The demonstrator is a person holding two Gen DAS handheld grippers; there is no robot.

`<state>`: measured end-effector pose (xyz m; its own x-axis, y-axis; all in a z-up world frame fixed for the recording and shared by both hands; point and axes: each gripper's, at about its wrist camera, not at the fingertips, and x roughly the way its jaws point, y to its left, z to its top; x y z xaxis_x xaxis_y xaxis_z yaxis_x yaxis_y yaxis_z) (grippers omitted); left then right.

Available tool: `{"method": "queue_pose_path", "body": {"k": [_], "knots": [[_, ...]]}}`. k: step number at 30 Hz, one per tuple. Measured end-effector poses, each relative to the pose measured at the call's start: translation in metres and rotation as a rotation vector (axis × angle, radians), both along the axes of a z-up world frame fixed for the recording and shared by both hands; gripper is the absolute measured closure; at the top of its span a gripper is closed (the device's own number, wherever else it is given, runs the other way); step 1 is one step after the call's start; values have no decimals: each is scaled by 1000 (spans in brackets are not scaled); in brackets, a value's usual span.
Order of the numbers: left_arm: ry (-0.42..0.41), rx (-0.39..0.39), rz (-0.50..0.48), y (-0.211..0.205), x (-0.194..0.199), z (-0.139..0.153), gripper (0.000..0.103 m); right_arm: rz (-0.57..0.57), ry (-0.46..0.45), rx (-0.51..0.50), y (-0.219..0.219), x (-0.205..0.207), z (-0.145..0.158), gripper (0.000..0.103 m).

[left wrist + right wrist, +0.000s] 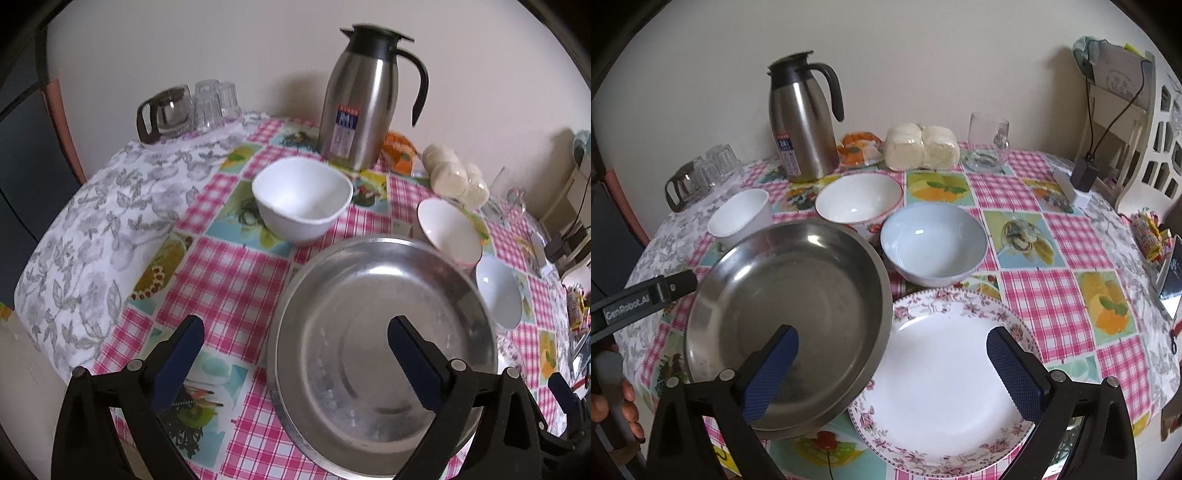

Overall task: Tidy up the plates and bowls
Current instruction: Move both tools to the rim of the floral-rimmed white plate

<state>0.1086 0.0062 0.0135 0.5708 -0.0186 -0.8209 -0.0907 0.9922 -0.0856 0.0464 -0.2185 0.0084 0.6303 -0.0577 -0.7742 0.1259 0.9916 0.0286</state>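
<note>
I find my left gripper (295, 339) released, its blue pads spread wide with nothing pressed between them. It hangs above the near rim of the steel dish (380, 354); one pad is over the checked tablecloth (229, 273), the other over the dish's hollow. I cannot tell whether either pad touches the metal.

My right gripper (892, 349) is likewise released, jaws at full spread and empty. Its left pad lies over the steel dish (798, 306), its right pad over the floral plate (945, 373). From the right wrist view the dish's edge overlaps the plate's left rim, so the dish rests partly on the plate.

Beyond the dish, three bowls stand upright on the cloth. The white squarish bowl (301, 199) is farthest left, apart from the dish. The red-rimmed bowl (858, 199) stands just behind the dish's far edge. The pale blue bowl (932, 243) stands just beside the dish on the right and just behind the plate. All three appear empty.

Farther back, the steel thermos jug (360, 99) stands upright near the wall. To its left are a glass carafe (166, 112) and upturned glasses (216, 101) on a grey leaf-print cloth (92, 229). To its right lie an orange packet (858, 147) and wrapped buns (921, 147), then a stemmed glass (988, 142).

At the left border of the right wrist view, a hand (613, 410) grips the other tool's handle.
</note>
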Motion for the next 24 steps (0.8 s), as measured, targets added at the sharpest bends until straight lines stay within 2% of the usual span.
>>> {"method": "queue_pose_path", "body": {"k": [7, 13, 19, 24], "knots": [[-107, -45, -32, -8, -6, 20, 3, 20, -68, 4, 0, -7, 16, 0], [-192, 5, -33, -22, -17, 37, 3, -7, -129, -16, -13, -17, 30, 0], [-219, -8, -112, -45, -25, 44, 3, -101, -166, -9, -43, -30, 42, 0], [-235, -75, -204, -72, -36, 47, 3, -177, -205, 0, -76, -47, 52, 0]]}}
